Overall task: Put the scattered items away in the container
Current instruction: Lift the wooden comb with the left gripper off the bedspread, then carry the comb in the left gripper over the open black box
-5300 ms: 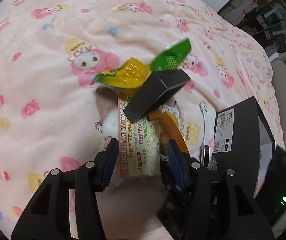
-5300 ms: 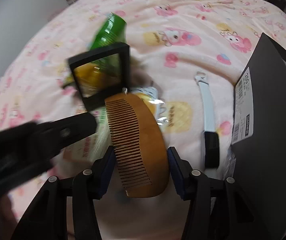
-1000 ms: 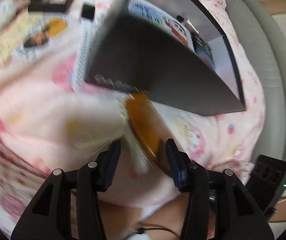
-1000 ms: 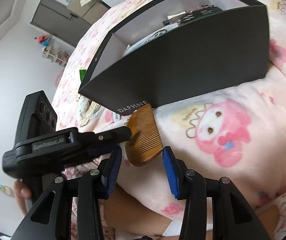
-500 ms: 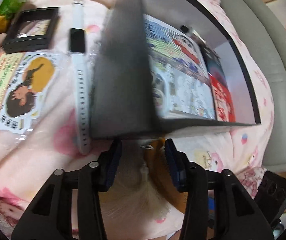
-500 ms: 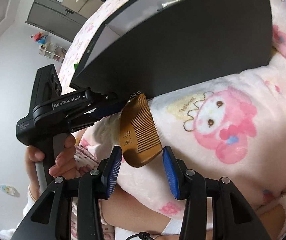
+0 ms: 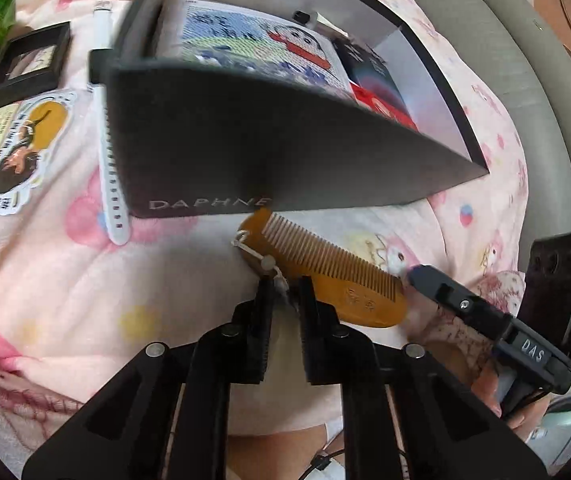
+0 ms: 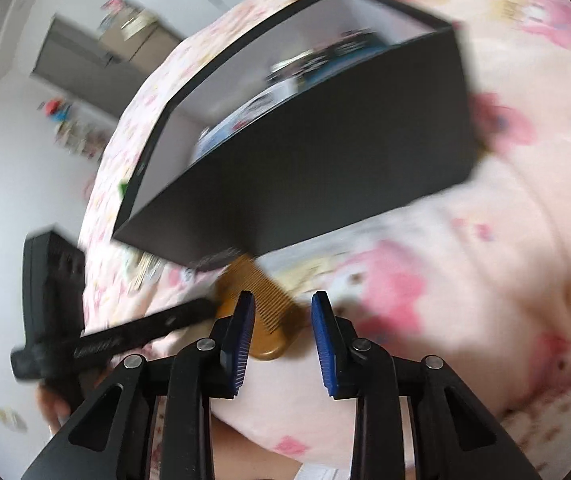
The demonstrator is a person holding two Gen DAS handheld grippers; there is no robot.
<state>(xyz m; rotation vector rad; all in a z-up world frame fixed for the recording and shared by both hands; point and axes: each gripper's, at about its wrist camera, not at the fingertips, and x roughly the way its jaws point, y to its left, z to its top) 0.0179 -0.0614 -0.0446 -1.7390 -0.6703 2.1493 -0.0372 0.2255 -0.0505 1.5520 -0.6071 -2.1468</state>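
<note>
Left wrist, wooden comb [image 7: 337, 280] beside black box [image 7: 245, 140]

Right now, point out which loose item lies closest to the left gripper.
The wooden comb, lying right at the left gripper below the box; the white watch band and black frame lie farther off.

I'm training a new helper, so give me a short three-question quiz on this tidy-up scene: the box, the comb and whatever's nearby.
1. True or false: the comb lies inside the black box.
2. In the left wrist view, what lies on the blanket just left of the box? A. watch strap B. spoon C. cup
3. Fill in: the word printed on the box's front is ____.

Key: 1 false; 2 A; 3 DAPHNE.
</note>
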